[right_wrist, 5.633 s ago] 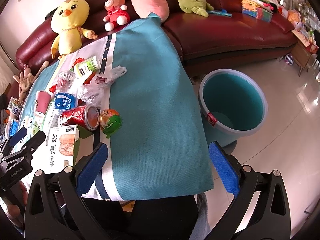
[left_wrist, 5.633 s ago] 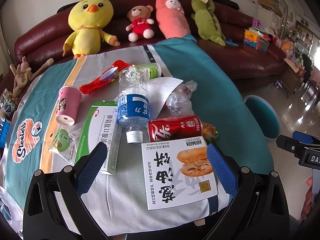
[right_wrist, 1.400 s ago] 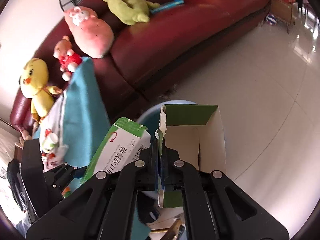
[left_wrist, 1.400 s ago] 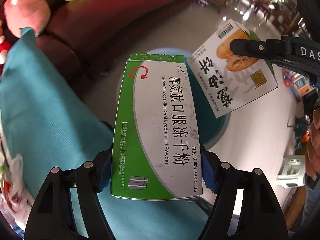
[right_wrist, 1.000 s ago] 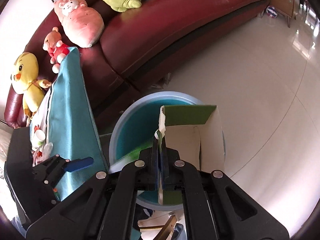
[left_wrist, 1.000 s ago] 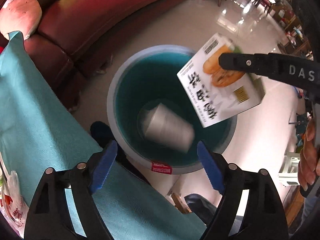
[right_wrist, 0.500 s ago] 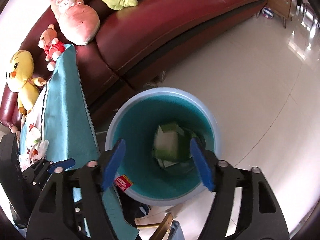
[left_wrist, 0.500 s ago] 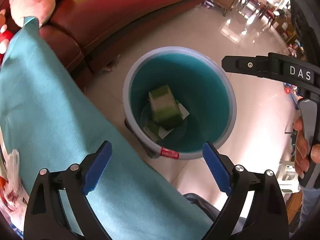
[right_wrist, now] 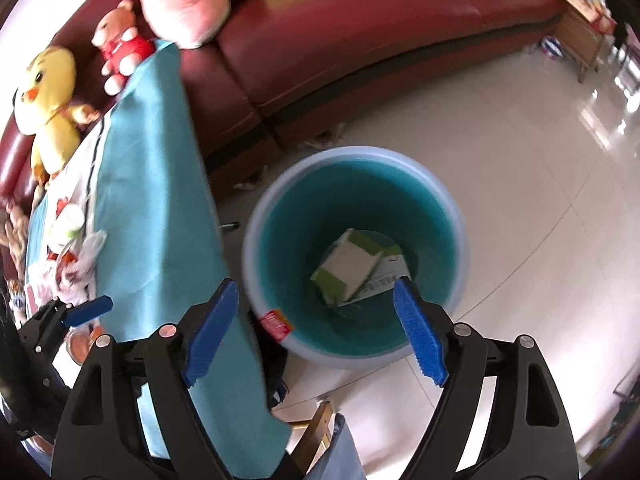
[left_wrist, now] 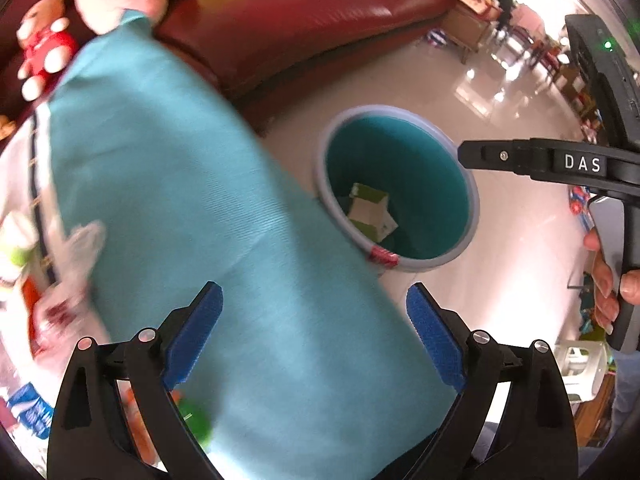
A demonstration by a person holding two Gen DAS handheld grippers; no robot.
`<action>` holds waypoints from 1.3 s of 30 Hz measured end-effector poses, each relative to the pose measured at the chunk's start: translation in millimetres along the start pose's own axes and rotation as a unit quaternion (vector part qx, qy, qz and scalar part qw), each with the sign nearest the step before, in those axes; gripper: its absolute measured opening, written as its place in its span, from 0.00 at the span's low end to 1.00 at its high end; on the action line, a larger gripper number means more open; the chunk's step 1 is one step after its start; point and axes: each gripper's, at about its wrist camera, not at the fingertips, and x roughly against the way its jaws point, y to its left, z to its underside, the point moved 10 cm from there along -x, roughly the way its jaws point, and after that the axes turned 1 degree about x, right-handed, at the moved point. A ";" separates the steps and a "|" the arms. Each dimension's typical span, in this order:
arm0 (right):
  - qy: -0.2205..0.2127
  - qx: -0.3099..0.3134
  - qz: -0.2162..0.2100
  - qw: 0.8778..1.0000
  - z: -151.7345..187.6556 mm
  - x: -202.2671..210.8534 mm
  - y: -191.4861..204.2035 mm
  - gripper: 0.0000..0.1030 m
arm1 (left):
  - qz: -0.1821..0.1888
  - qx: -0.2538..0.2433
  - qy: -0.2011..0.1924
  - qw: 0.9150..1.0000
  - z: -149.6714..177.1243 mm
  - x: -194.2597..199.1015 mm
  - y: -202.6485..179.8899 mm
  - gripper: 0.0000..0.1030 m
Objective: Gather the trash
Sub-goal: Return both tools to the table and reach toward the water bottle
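two green-and-white cartons (right_wrist: pixel 352 270) lie flat at the bottom of the teal bin (right_wrist: pixel 452 216), one partly on top of the other, with nothing else showing in there. in the left wrist view the same cartons (left_wrist: pixel 370 212) sit low inside the bin (left_wrist: pixel 472 200), which stands on the pale tiled floor (right_wrist: pixel 520 160) just beside the hanging edge of the teal tablecloth (right_wrist: pixel 160 200).

the right gripper (right_wrist: pixel 316 330) hangs over the bin with its blue pads spread – the jaws are opening, and nothing is between them; the cartons lie well below, free of the pads. the left gripper (left_wrist: pixel 316 340) stands wide too, released and empty, above the tablecloth (left_wrist: pixel 200 200), with the bin at about 1 o'clock from it. at 3 o'clock in that view a black finger of the right gripper (left_wrist: pixel 536 160) reaches over the bin's rim, and a hand (left_wrist: pixel 608 280) grips its handle.

more rubbish lies on the table at 9 o'clock: a crumpled clear plastic bag (left_wrist: pixel 68 272) and a white-and-green container (left_wrist: pixel 18 244), both blurred – the rest cannot be told apart.

beyond, at 12 o'clock, a dark red sofa (right_wrist: pixel 360 32) carries a yellow chick toy (right_wrist: pixel 48 96), a small bear in red (right_wrist: pixel 120 48) and a pink plush (right_wrist: pixel 184 0).
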 end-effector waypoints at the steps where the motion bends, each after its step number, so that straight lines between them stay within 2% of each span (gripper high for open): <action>1: 0.002 0.009 0.000 1.000 1.3 2.2 9.4 0.74 | -0.003 0.004 -0.004 1.000 1.2 4.9 6.6 0.91; 10: 0.014 0.078 -0.009 0.997 13.5 10.8 100.4 0.74 | -0.040 0.074 -0.057 0.995 44.4 74.4 88.4 0.93; 15: 0.022 0.134 -0.006 0.991 22.8 12.8 155.8 0.80 | -0.065 0.123 -0.077 0.987 81.9 107.3 148.3 0.94; 19: 0.026 0.169 -0.005 0.985 28.5 13.3 189.8 0.80 | -0.087 0.162 -0.086 0.979 107.4 123.2 195.4 0.94; 24: 0.040 0.212 -0.004 0.976 42.6 8.2 225.5 0.80 | -0.106 0.217 -0.084 0.967 138.3 127.2 250.7 0.94; 27: 0.049 0.234 0.001 0.971 50.0 -0.2 240.6 0.80 | -0.108 0.237 -0.081 0.962 151.1 122.9 269.1 0.94; 31: 0.069 0.242 0.006 0.968 56.5 -17.4 247.8 0.80 | -0.101 0.238 -0.079 0.963 152.0 112.5 278.0 0.94; 39: 0.095 0.236 0.013 0.967 58.3 -41.1 242.1 0.80 | -0.097 0.231 -0.079 0.965 126.5 85.2 286.1 0.94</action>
